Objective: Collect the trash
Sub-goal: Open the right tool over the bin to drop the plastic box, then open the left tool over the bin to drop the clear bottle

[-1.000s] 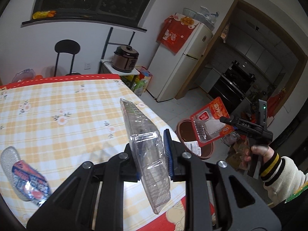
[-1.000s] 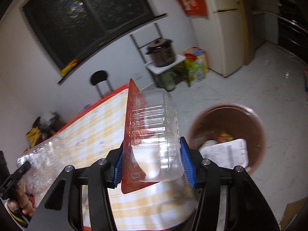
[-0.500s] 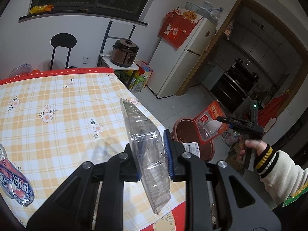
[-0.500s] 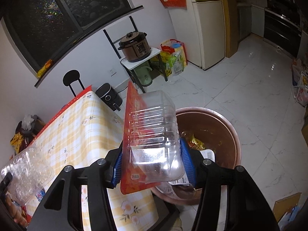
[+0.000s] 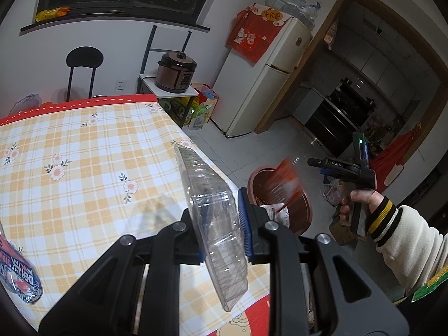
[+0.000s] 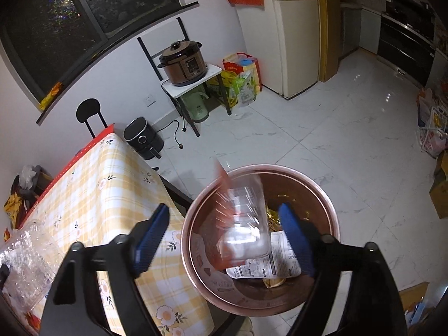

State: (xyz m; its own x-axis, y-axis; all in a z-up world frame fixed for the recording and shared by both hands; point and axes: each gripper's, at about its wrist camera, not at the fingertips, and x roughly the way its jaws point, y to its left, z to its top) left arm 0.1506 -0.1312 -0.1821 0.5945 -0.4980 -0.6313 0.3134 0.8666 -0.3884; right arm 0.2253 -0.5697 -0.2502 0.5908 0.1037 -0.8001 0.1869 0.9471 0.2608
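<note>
My left gripper [image 5: 221,224] is shut on a clear plastic tray [image 5: 212,204] that stands on edge over the right side of the checked table [image 5: 84,168]. In the right wrist view the same tray [image 6: 25,254] shows at the lower left. My right gripper [image 6: 224,232] hangs over the brown bin [image 6: 330,212], its jaws opening wide. A red-backed blister pack [image 6: 240,224] drops, blurred, between the blue pads [image 6: 152,232] without touching them. The left wrist view shows that pack [image 5: 282,179] falling into the bin [image 5: 299,218] below the right gripper [image 5: 317,168].
A snack wrapper [image 5: 19,277] lies at the table's near left. The bin holds paper and wrappers [image 6: 268,263]. An air fryer [image 6: 142,140], a rice cooker [image 6: 182,61] on a small stand, bags [image 6: 243,81] and a fridge [image 6: 296,36] line the far wall. Boxes [image 6: 439,193] sit at the right.
My right gripper came down over the bin and opened, and the blister pack left its pads. My left gripper carried the clear tray toward the table's right edge.
</note>
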